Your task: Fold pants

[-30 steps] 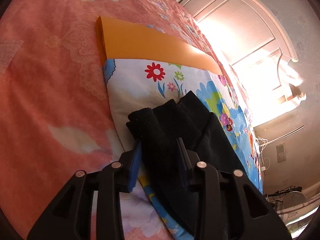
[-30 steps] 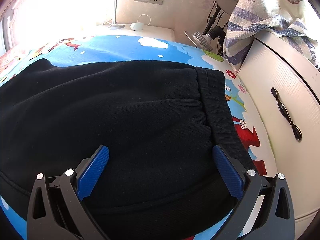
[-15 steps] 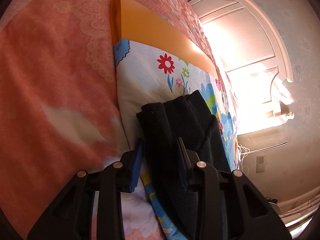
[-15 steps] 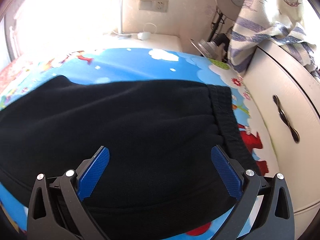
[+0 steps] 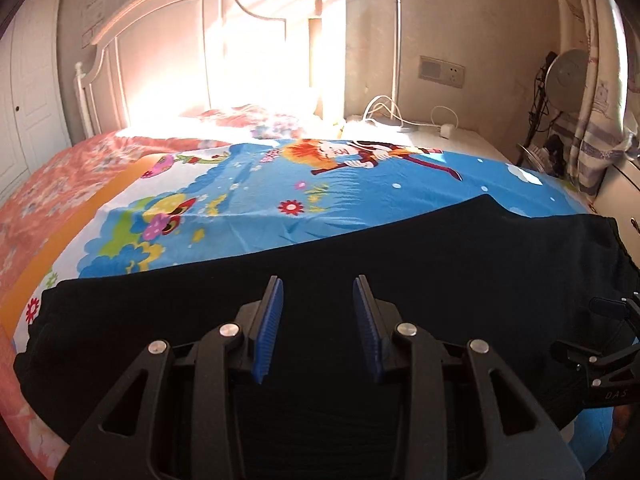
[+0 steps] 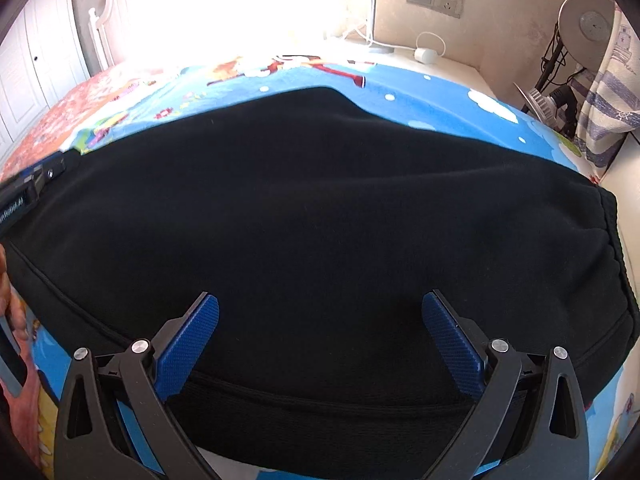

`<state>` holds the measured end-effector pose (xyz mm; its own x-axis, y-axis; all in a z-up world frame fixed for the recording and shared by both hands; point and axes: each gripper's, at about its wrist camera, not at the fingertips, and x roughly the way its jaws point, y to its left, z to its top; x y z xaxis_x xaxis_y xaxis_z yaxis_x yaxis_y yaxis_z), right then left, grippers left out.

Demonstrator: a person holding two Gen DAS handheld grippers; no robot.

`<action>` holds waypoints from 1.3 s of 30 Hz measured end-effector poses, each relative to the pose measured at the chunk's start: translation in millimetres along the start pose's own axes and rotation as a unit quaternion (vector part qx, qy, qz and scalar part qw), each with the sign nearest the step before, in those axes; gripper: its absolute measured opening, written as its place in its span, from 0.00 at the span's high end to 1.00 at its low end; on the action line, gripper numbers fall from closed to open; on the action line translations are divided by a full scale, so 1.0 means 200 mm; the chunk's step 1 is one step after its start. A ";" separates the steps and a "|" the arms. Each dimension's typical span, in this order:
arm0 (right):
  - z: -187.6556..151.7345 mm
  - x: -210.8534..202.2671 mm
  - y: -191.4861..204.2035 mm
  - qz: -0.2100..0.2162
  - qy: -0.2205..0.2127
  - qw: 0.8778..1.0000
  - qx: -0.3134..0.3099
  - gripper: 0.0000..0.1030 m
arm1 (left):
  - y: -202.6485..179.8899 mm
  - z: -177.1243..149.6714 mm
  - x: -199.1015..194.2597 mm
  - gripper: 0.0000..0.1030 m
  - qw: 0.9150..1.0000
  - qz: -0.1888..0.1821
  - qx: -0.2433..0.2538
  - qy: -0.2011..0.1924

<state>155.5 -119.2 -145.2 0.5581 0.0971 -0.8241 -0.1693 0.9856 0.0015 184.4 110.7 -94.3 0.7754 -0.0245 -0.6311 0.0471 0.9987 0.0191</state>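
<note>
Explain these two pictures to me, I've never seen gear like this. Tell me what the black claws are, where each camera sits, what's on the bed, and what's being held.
There is no robot here: a person holds a two-finger clamp in each hand, with a wide-angle camera on each looking along its fingers. One picture comes from the left gripper, the other from the right gripper. The blue parts are the finger pads. Black pants lie spread flat on a cartoon sheet over a pink floral bedspread. Both grippers are open above the pants, the right wider; neither holds anything.

The pants (image 6: 320,216) hide much of the cartoon sheet (image 6: 440,96) (its headboard end glare-blown).
</note>
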 end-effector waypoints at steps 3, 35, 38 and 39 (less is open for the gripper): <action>-0.03 0.01 -0.01 0.001 -0.003 1.000 -0.004 0.05 | -0.10 0.08 0.16 0.62 1.000 -0.014 0.009 0.023; 0.38 -0.02 0.78 0.115 -0.026 0.977 -0.176 0.05 | 1.35 -0.58 -0.46 0.60 0.898 0.089 -0.431 -0.020; 0.44 0.06 1.03 0.136 -0.009 0.968 -0.210 0.05 | 1.39 -0.66 -0.42 0.60 0.883 0.066 -0.465 -0.014; 0.47 0.09 1.11 0.142 -0.005 0.965 -0.222 0.05 | 1.40 -0.69 -0.42 0.60 0.878 0.054 -0.476 -0.022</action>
<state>204.4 114.7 -107.3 0.4447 0.3577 -0.8212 -0.6467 0.7625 -0.0181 45.1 398.4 -142.6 0.7680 0.0922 -0.6338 -0.5588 0.5801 -0.5927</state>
